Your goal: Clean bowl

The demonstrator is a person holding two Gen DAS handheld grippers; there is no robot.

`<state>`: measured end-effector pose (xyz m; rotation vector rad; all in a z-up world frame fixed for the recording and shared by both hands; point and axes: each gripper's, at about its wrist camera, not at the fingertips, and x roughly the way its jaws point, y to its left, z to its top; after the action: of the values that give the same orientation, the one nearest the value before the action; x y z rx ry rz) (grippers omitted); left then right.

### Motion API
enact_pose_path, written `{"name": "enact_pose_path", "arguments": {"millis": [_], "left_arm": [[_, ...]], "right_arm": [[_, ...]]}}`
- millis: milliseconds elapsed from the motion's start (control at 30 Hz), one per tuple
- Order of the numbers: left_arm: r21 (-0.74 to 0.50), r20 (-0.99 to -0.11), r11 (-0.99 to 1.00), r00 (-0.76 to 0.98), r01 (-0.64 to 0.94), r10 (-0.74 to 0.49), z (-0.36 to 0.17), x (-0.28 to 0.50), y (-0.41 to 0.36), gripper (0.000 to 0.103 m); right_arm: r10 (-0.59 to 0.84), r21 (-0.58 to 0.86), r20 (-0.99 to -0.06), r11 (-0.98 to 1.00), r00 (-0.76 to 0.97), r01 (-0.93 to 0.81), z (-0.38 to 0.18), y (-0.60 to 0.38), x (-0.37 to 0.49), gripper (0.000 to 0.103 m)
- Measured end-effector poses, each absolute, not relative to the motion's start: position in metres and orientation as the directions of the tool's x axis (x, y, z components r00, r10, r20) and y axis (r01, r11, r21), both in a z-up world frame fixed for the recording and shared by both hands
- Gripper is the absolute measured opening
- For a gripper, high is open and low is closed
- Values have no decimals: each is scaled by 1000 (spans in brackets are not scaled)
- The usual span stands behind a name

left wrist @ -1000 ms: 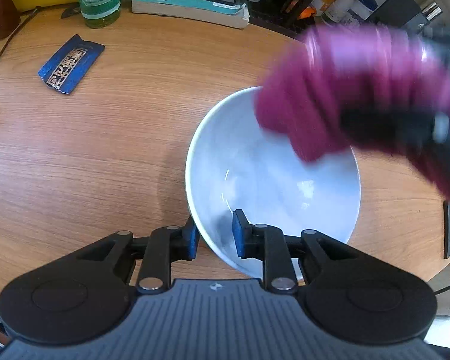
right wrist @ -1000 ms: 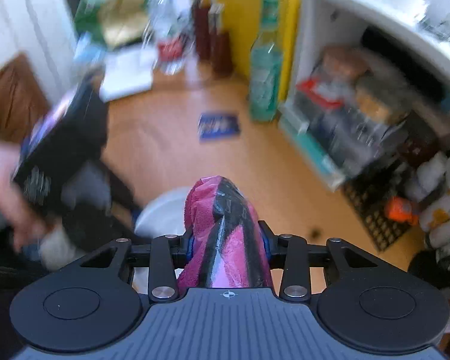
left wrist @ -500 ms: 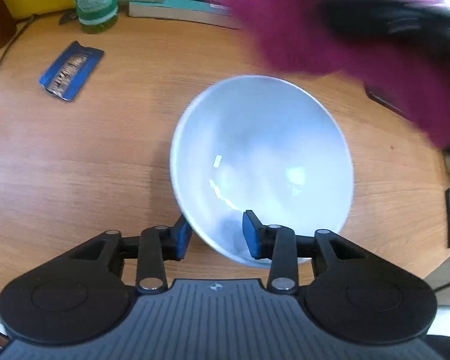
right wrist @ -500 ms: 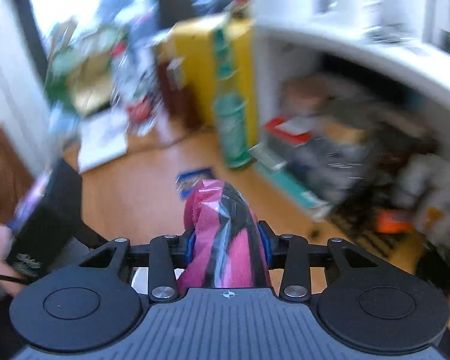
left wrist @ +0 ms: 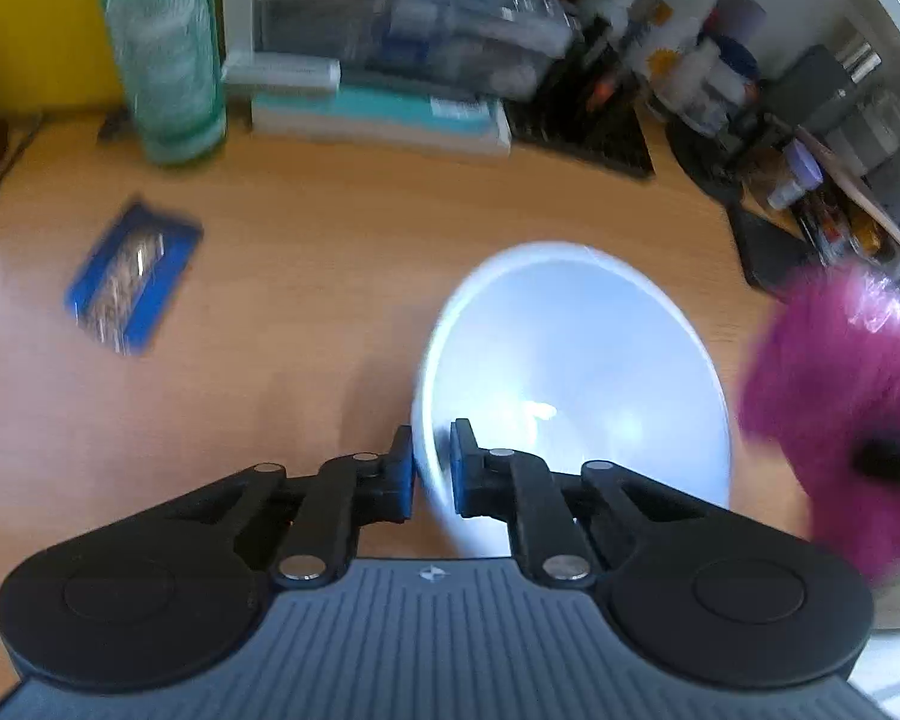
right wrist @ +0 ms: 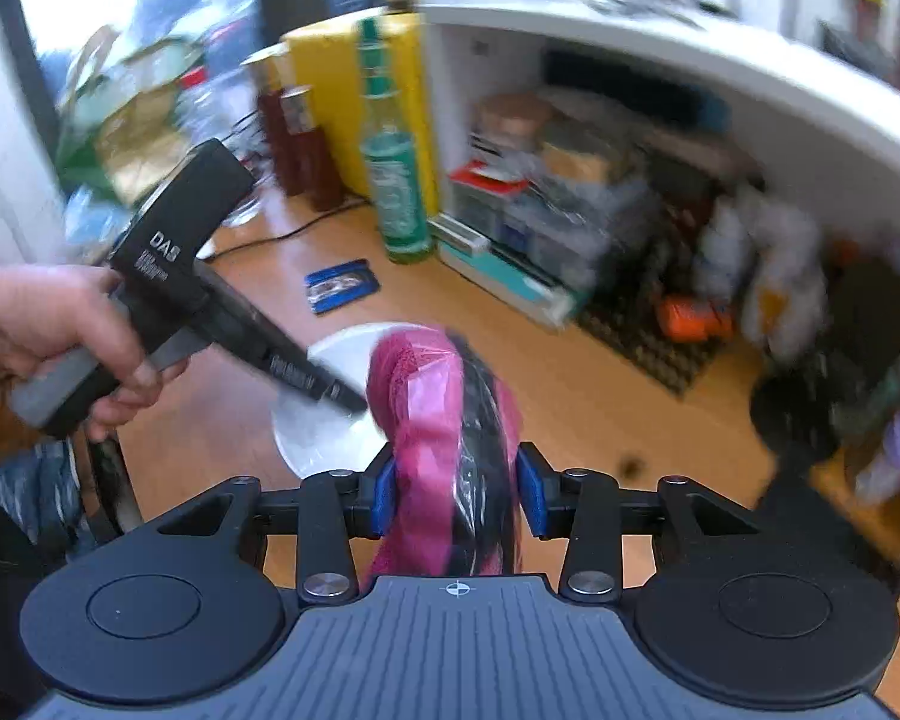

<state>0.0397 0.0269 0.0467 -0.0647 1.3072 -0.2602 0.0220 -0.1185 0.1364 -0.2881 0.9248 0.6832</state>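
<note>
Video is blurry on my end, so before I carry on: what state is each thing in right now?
White bowl: on the wooden table, near rim pinched.
Left gripper: shut on the bowl rim.
Pink cloth: clamped, off to the bowl's right side, not inside it.
Right gripper: shut on the cloth.
Green bottle: upright.
Blue packet: lying flat.

Green bottle (left wrist: 162, 48), blue packet (left wrist: 132, 285), yellow box (right wrist: 354, 96), wooden table (left wrist: 306, 276)

Cluttered white shelf (right wrist: 660, 54) over wooden desk (left wrist: 306, 276)
</note>
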Motion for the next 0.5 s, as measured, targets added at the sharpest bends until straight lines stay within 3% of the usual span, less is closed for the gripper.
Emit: {"name": "enact_pose_path", "arguments": {"millis": [67,267,333,367,400,500], "left_arm": [[-183,-951,971,221,156,-215,49,27,22,18],[-238,-948,965,187,113,-256,42,-1,29,20],[-241,-947,965,193,100,-257,42,-5,32,23],[-242,-947,966,196,95,-257,42,-6,33,30],[-242,-946,966,199,92,-256,42,-8,35,44],[-244,-948,968,193,65,-252,38,-6,39,50]], "right_arm": [[394,-26,-844,648,365,-761,133,-91,23,42],[350,30,-923,475,157,-879,77,-53,36,35],[363,29,-917,481,169,-876,71,-47,40,27],[386,23,-900,507,204,-861,79,-49,41,26],[408,18,-881,534,239,-846,87,-50,42,26],[464,10,-816,610,346,-793,110,-55,45,28]]}}
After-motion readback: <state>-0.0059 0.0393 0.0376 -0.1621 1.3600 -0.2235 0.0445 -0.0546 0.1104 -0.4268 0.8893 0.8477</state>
